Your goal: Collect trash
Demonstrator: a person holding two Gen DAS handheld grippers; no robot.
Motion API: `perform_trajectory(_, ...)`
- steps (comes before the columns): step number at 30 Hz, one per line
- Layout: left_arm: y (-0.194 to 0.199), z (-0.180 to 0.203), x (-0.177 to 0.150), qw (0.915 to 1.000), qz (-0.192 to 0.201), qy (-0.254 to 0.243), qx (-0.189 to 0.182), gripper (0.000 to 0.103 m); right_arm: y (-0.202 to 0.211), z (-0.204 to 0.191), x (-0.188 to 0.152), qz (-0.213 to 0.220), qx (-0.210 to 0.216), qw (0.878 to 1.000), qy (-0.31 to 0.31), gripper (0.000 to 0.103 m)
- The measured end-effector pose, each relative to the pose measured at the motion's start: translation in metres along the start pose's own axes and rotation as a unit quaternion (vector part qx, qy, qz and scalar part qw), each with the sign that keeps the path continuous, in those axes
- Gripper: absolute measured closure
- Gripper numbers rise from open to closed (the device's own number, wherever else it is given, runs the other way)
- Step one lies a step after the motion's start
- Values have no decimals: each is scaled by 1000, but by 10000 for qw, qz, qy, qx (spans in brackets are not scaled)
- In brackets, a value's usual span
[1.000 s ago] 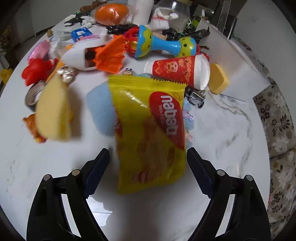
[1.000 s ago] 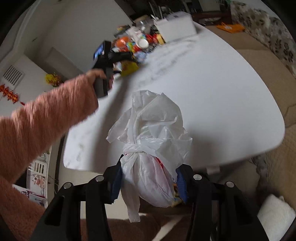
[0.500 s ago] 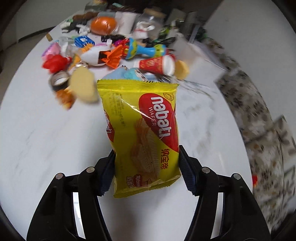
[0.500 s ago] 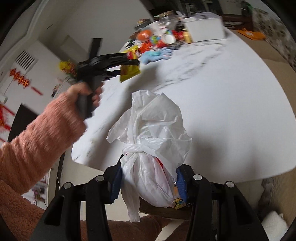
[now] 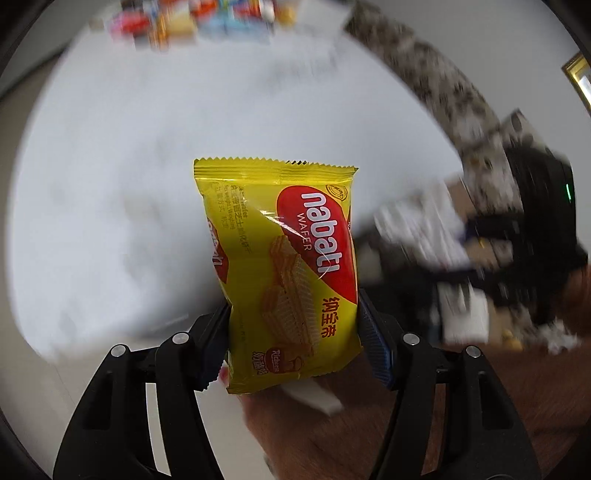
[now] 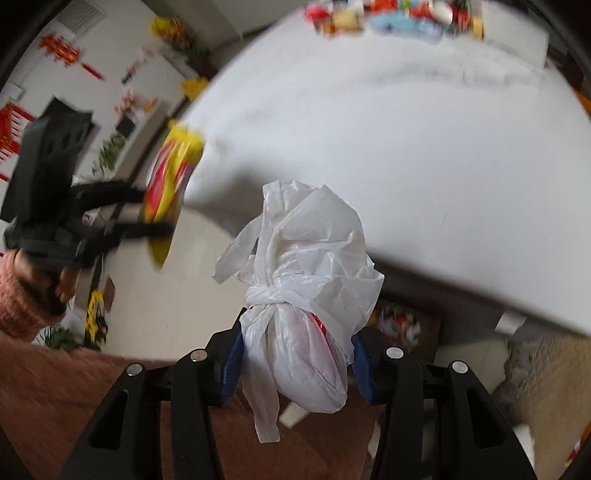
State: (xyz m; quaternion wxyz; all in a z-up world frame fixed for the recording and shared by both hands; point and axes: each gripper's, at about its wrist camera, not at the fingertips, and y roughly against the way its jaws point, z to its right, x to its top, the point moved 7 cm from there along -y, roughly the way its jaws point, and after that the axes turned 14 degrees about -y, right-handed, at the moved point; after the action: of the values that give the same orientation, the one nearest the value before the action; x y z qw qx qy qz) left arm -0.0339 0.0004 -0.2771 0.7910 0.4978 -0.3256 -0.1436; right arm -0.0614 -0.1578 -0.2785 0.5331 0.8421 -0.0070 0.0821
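Note:
My left gripper (image 5: 293,343) is shut on a yellow and red Nabati wafer packet (image 5: 284,266) and holds it in the air at the near edge of the white marble table (image 5: 129,147). The right wrist view shows the same packet (image 6: 171,177), blurred, at the left. My right gripper (image 6: 297,363) is shut on a knotted white plastic trash bag (image 6: 306,295) with red and coloured things inside, held below and in front of the table edge (image 6: 406,184). The right gripper and its bag (image 5: 424,229) show blurred at the right of the left wrist view.
A heap of toys and clutter (image 5: 195,18) lies at the far end of the table, also seen in the right wrist view (image 6: 388,16). A flower-patterned sofa (image 5: 424,74) runs along the right. A cardboard box of coloured things (image 6: 402,325) stands under the table.
My left gripper has closed on the wafer packet, lifted it off the clutter and carried it back towards the near table edge and the trash bag. The right gripper keeps hold of the bag.

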Motion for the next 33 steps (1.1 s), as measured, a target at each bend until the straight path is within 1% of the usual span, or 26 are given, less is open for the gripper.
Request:
perform_trajectory(1,-21,5,-19,9996,-228,134,-139,42,-11,3,-7,-97,-35,9999,-32,54)
perform_trajectory(2,-37,8,-32,9988,-384,230,-220,42,-24,8,-16,-210,-91,9997,-67,54)
perform_trajectory(4,-84,9,-58,9956,-699,491,-379,42,-48,19,-28,-363,-195,9991,-99,54)
perform_trajectory(7,-148,2,-81,9915,-985,775,-346,42,-101,51,-44,-633,-432,9966,-296,54)
perform_trajectory(8,-174,-2,-88,9901,-1083,858,-261,42,-114,60,-47,-701,-523,9955,-377,54)
perform_trajectory(9,-191,-4,-92,9885,-1166,933,-249,42,-132,73,-49,-742,-619,9941,-494,54)
perform_trajectory(10,-222,-9,-100,9857,-1332,1017,-155,42,-154,90,-51,-820,-714,9916,-695,49)
perform_trajectory(11,-239,-10,-105,9841,-1458,1014,-67,41,-170,101,-51,-849,-798,9898,-825,45)
perform_trajectory(12,-266,-15,-114,9792,-1762,1007,94,38,-185,112,-52,-898,-925,9874,-916,31)
perform_trajectory(13,-284,-20,-120,9740,-2004,1035,208,36,-200,128,-58,-993,-1122,9838,-987,21)
perform_trajectory(14,-296,-25,-126,9693,-2168,1116,330,29,-220,144,-62,-1182,-1365,9777,-1072,21)
perform_trajectory(15,-310,-32,-132,9604,-2423,1283,497,23,-233,155,-66,-1349,-1538,9725,-1115,21)
perform_trajectory(16,-317,-36,-138,9531,-2598,1459,521,22,-246,169,-70,-1554,-1747,9646,-1216,21)
perform_trajectory(17,-324,-38,-142,9468,-2714,1679,412,22,-252,177,-74,-1655,-1807,9604,-1329,21)
perform_trajectory(18,-326,-38,-146,9446,-2757,1743,366,22,-253,182,-77,-1699,-1832,9581,-1401,21)
perform_trajectory(19,-325,-39,-144,9442,-2788,1695,458,22,-252,184,-78,-1710,-1851,9570,-1435,21)
perform_trajectory(20,-323,-37,-141,9454,-2787,1606,519,22,-250,183,-78,-1695,-1840,9574,-1445,21)
perform_trajectory(22,-313,-32,-137,9486,-2765,1452,506,22,-237,176,-78,-1672,-1673,9603,-1478,16)
perform_trajectory(24,-292,-24,-125,9530,-2661,1349,529,22,-221,163,-74,-1610,-1519,9643,-1452,15)
perform_trajectory(25,-281,-23,-122,9547,-2608,1316,570,22,-205,152,-71,-1544,-1378,9686,-1382,14)
perform_trajectory(26,-264,-17,-116,9580,-2499,1278,582,22,-192,141,-72,-1474,-1325,9712,-1322,12)
perform_trajectory(27,-249,-9,-115,9606,-2415,1244,593,22,-178,129,-69,-1377,-1279,9739,-1271,7)
perform_trajectory(28,-228,-5,-107,9638,-2306,1163,664,22,-162,120,-64,-1262,-1202,9770,-1229,6)
perform_trajectory(30,-193,0,-93,9686,-2111,1014,830,22,-121,99,-51,-939,-1023,9839,-1124,6)
perform_trajectory(31,-165,2,-81,9725,-1916,948,930,22,-102,93,-44,-781,-966,9864,-1080,6)
perform_trajectory(33,-129,1,-65,9761,-1620,936,1102,22,-59,75,-21,-365,-803,9909,-1018,6)
